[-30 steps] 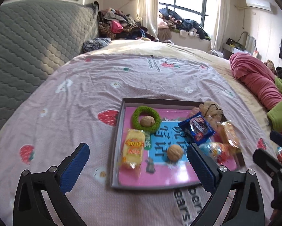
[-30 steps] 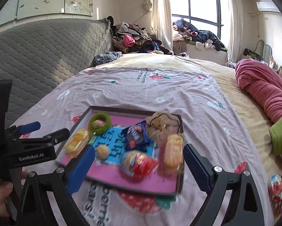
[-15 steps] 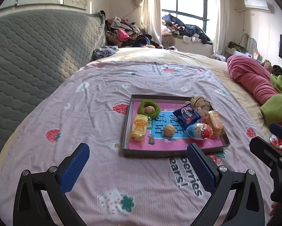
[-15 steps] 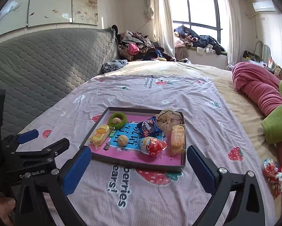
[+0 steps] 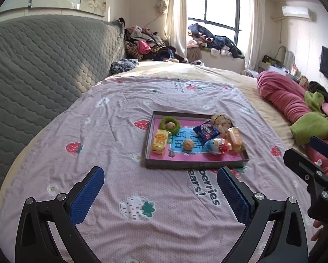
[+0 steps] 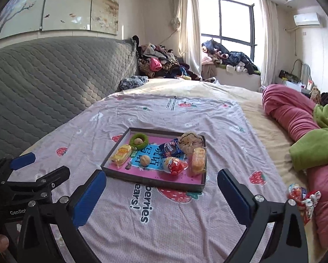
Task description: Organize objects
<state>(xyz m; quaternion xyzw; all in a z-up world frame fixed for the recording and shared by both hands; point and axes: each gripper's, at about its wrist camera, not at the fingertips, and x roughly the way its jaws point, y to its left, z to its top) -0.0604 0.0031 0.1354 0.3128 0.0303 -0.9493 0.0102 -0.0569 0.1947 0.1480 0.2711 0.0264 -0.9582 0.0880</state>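
1. bedroom, daylight: my left gripper (image 5: 159, 187) hangs over the strawberry-print sheet (image 5: 124, 144), fingers spread wide, nothing between the blue pads (image 5: 87, 197).
2. my right gripper (image 6: 161, 189) is the same: released, fingers at full spread, empty.
3. the tray (image 6: 153, 180) sits ahead of both sets of fingers, flat on the sheet, apart from my tips; from the right gripper its near wall lies just beyond the gap between the pads.
4. inside it: a green ring (image 6: 138, 141) with a nut in its hole at the far left corner, a yellow packet (image 6: 121, 154) on the left side, a walnut (image 6: 145, 160) near the middle, a blue packet (image 6: 171, 149), a red-and-white egg (image 6: 174, 166), an orange packet (image 6: 199, 160) and a tan bundle (image 6: 190, 141) crowded to the right.
5. one wrapped candy (image 6: 302, 197) lies on the bed, right of my right fingers, outside the tray; i judge it the likely piece left to bring in.
6. to do that well, i would swing the right fingers over the candy, come down with one pad on each side, and close only once the crinkled wrapper sits squarely between them.
7. i would set it in the open pink floor at the tray's near edge, clear of the egg.
8. the left fingers are best kept back, out of the right gripper's path.
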